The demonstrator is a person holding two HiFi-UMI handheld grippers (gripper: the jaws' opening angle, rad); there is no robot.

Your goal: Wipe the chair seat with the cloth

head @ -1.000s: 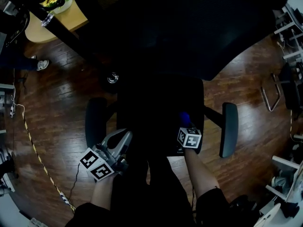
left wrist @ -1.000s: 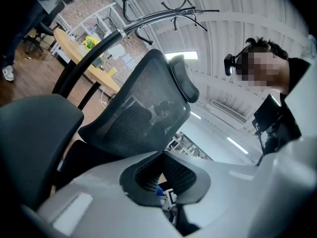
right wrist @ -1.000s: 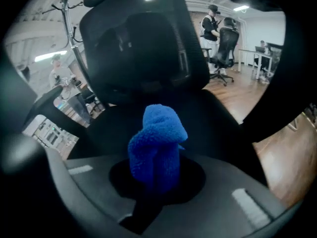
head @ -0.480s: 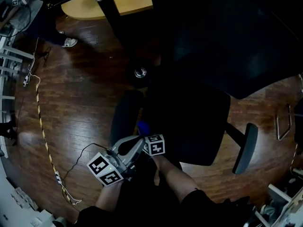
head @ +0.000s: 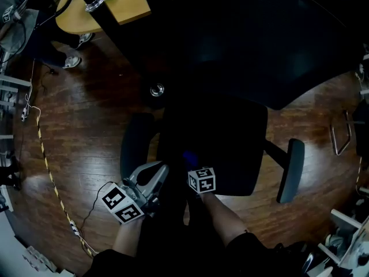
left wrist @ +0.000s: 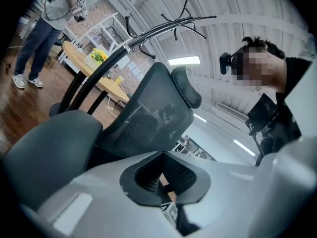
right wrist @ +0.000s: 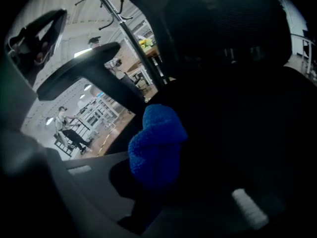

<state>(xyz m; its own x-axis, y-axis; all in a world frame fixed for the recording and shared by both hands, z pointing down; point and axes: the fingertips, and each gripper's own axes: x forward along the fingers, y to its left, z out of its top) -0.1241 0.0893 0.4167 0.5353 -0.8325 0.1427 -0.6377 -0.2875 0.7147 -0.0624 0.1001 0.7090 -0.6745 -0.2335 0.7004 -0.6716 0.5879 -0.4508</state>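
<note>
- Nearest the body, the left tongs (head: 158,173) have their jaws drawn together with nothing between them; they sit low beside the chair's near left corner.
- Just to their right, the right tongs (head: 193,165) are clamped on the blue cloth (right wrist: 156,148), which bulges out past the jaw tips in a rounded wad.
- Straight under and ahead of the right tongs lies the black chair seat (head: 230,137). The cloth is over its near left part, but whether it presses on the fabric cannot be made out in the dark.
- Directly ahead of the left tongs stands the grey left armrest (head: 134,146). The right armrest (head: 290,169) is well apart on the far side of the right tongs.
- Beyond both tongs rises the mesh backrest (left wrist: 153,108), topped by a headrest.
- Farther off, ahead and left of the left tongs, a round wooden table (head: 109,13) carries yellow flowers (left wrist: 99,56).
- Farthest left, a person in jeans (left wrist: 34,38) stands on the wooden floor (head: 75,131).
</note>
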